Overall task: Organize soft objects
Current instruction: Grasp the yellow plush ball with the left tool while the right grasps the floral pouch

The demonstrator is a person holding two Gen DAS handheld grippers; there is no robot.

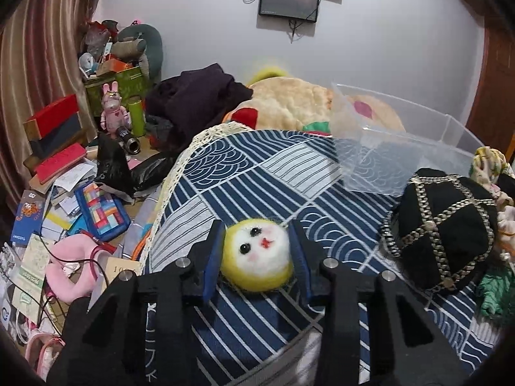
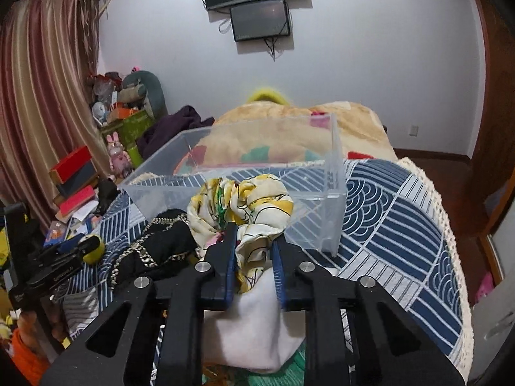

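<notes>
My left gripper (image 1: 256, 234) is shut on a yellow and white felt doll head (image 1: 256, 255), which rests on the blue patterned cloth (image 1: 244, 173). The left gripper also shows at the left of the right wrist view (image 2: 91, 247). My right gripper (image 2: 252, 239) is shut on a crumpled yellow and white floral scarf (image 2: 244, 202) just in front of the clear plastic bin (image 2: 333, 160). The bin (image 1: 418, 135) stands behind and to the right of the doll head. A black hat with gold chain trim (image 1: 441, 225) lies between the two grippers and also shows in the right wrist view (image 2: 161, 244).
A white cloth (image 2: 251, 321) and green fabric (image 2: 289, 363) lie under the right gripper. A beige blanket (image 2: 289, 128) and dark purple clothes (image 1: 193, 96) lie behind the bin. Boxes, books and toys (image 1: 80, 177) crowd the left side. The cloth's lace edge (image 2: 450, 225) drops off at the right.
</notes>
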